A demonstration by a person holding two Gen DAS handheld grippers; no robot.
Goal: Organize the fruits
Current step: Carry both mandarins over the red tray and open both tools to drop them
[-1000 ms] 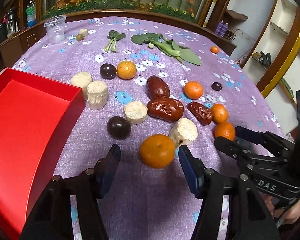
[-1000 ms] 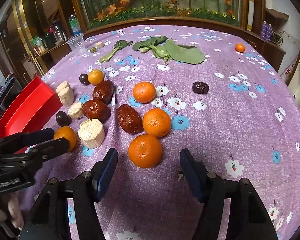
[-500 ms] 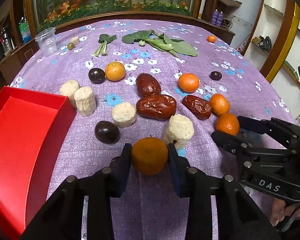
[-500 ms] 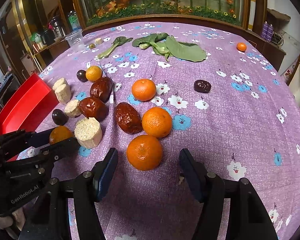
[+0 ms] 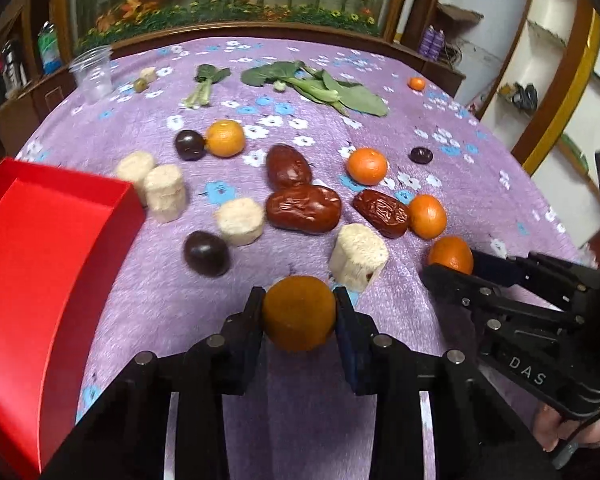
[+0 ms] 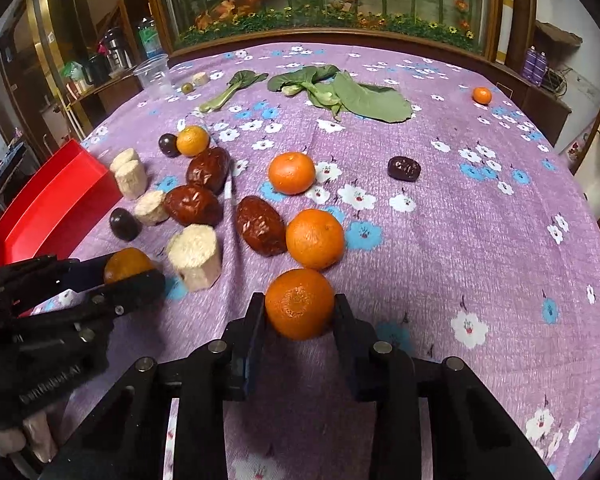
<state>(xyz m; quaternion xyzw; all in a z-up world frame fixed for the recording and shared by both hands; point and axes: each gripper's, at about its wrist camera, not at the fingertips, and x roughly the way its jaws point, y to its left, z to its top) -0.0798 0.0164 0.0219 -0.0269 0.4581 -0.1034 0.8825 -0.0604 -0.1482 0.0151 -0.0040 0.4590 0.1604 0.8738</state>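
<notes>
Purple cloth lies bare rightward; both grippers' fingers clamp tangerines, left (image 5: 298, 313), right (image 6: 299, 303), closing.

Right of the fruit cluster (image 6: 236, 208) the purple cloth (image 6: 480, 240) lies bare apart from one dark date (image 6: 404, 168). Left of the cluster, the red tray (image 5: 40, 280) walls that side. Behind it lie greens (image 6: 340, 92) and a plastic cup (image 6: 153, 76).

Two handheld black plastic grippers, left gripper (image 5: 299, 320) and right gripper (image 6: 299, 312) alike, flat blue-edged finger pads (image 5: 346, 340), forked angular linkage arms, round silver pivot screws, white lettering "DAS" on one side, dark sleeve edge at one wrist
</notes>
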